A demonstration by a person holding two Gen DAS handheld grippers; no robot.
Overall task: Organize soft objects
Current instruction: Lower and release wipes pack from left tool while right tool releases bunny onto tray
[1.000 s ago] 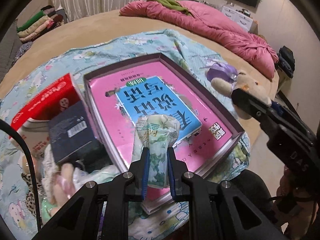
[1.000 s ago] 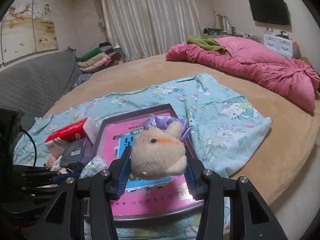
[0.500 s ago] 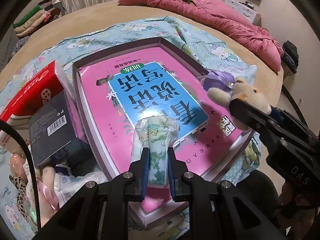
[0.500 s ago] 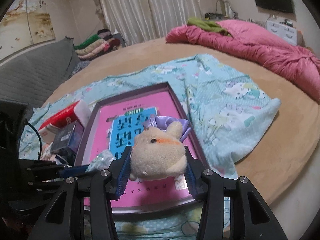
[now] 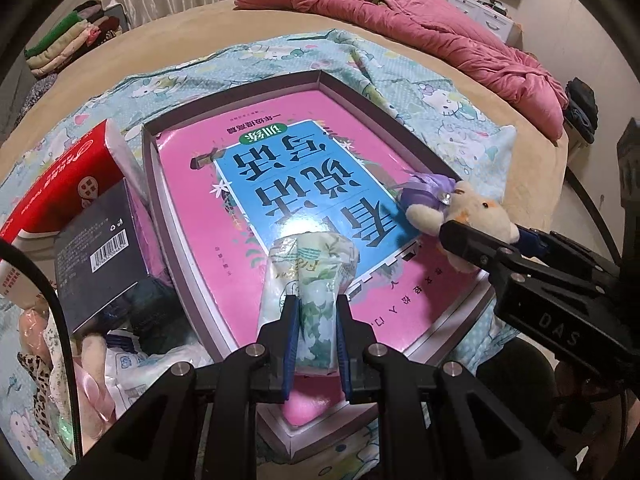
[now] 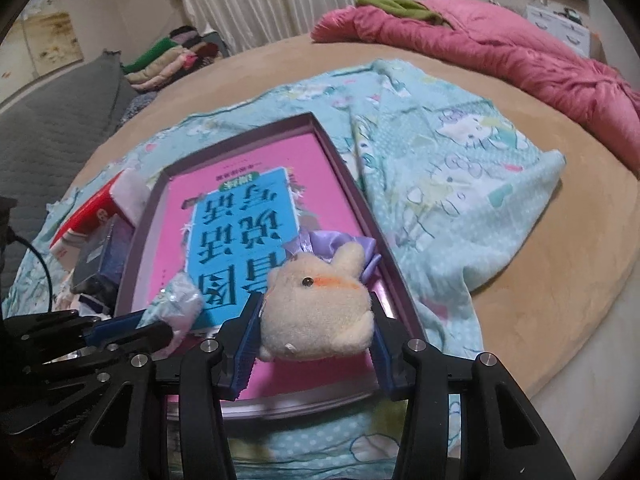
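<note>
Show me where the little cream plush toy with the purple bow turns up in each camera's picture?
Left wrist view: plush toy at right of centre, over the tray's right edge.
Right wrist view: plush toy low centre, squeezed between the near fingers.
Shared landmark: the pink book in the tray.

Left tool (image 5: 316,336): matte black, two angular link arms tapering forward into narrow fingers. Blue ribbed pads (image 5: 291,340) lining inner finger faces. Round silver screw heads at each link joint. Thin black cable (image 5: 60,320) curving along the left edge of the view.

Right tool (image 6: 316,344): same black linkage build, blue ribbed pads, silver screws at pivots. Pale "DAS" lettering (image 5: 558,326) embossed on the black side body, seen from the left wrist view.
</note>
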